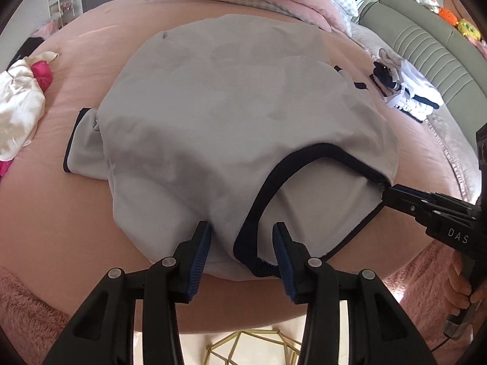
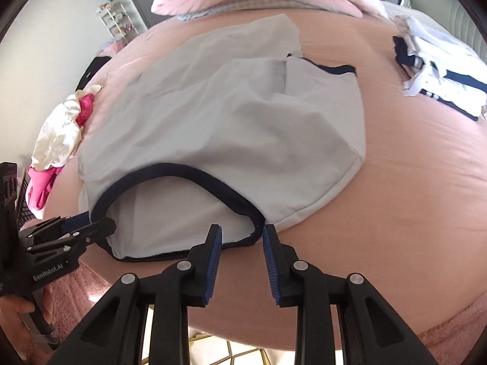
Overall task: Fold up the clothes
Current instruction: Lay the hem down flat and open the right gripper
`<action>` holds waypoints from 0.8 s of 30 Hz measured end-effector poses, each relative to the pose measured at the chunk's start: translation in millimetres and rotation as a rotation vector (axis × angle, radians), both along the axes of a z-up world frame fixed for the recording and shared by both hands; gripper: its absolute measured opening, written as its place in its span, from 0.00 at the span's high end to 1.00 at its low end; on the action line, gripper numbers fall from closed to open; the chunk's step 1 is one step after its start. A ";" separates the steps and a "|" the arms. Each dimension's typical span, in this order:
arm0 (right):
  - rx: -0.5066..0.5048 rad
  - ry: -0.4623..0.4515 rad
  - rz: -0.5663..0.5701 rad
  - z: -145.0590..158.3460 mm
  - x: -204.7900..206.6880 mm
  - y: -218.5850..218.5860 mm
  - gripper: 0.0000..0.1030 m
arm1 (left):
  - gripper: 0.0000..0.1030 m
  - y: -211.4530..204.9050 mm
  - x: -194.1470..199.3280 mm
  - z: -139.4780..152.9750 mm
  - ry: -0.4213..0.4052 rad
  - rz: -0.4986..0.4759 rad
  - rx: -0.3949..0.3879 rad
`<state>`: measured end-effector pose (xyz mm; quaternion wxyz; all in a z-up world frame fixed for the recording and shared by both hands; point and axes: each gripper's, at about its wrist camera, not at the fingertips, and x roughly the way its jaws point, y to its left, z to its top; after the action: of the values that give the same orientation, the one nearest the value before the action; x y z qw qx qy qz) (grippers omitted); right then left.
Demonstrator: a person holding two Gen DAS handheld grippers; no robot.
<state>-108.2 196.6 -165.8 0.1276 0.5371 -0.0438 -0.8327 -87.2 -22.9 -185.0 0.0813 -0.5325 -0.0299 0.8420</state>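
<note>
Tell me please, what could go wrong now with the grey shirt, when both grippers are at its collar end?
1. Both the left gripper and the right gripper stand open at the dark collar of the grey shirt; closing may catch only the trim, so it could slip.
2. One sleeve lies crumpled on the body, and a fold might trap that wrinkle.
3. The collar end lies near the bed edge, so the shirt may slide off.

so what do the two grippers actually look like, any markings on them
Both are black plastic. The left gripper has two angular fingers with ribbed blue pads and silver pivot screws; seen from the right wrist its body reads "Genrobot.AI" in white. The right gripper matches it, with "DAS" printed on its side. Bare fingers wrap its handle; no sleeve shows.
</note>
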 end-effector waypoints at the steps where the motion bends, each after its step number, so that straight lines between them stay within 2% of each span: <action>1: 0.033 -0.019 0.020 -6.7 -2.2 -1.0 0.71 | 0.95 1.0 1.1 -1.4 -0.004 0.007 -0.033; 3: 0.128 -0.034 0.026 -21.0 -8.7 -11.7 0.71 | 0.94 -3.2 3.2 0.3 -0.017 0.021 -0.013; 6: 0.147 0.013 -0.045 -9.2 -11.1 -9.8 0.74 | 0.95 -13.3 11.3 7.2 -0.038 0.035 0.033; 10: 0.103 0.086 -0.107 5.0 -8.8 6.6 0.75 | 0.94 -16.6 25.0 10.0 -0.041 0.025 0.021; 12: 0.114 0.030 -0.088 -2.9 -10.2 9.9 0.82 | 0.94 -13.2 28.2 8.3 -0.040 0.021 0.001; 15: 0.078 -0.050 -0.079 -15.6 -0.6 17.9 0.82 | 0.94 -10.2 27.6 9.3 -0.034 0.019 -0.007; 20: 0.051 -0.104 -0.065 -13.9 29.8 33.3 0.82 | 0.94 -17.2 23.4 5.7 -0.042 0.018 0.009; 21: 0.047 -0.105 -0.059 -11.4 34.1 35.2 0.82 | 0.94 -19.7 23.3 6.1 -0.042 0.021 0.019; 24: 0.018 -0.019 -0.027 6.0 36.5 31.9 0.80 | 0.94 -19.4 24.2 7.0 -0.040 0.028 0.039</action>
<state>-71.6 228.5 -159.8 0.1112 0.5455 -0.0446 -0.8295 -63.0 -42.4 -178.0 0.0792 -0.5472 -0.0556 0.8314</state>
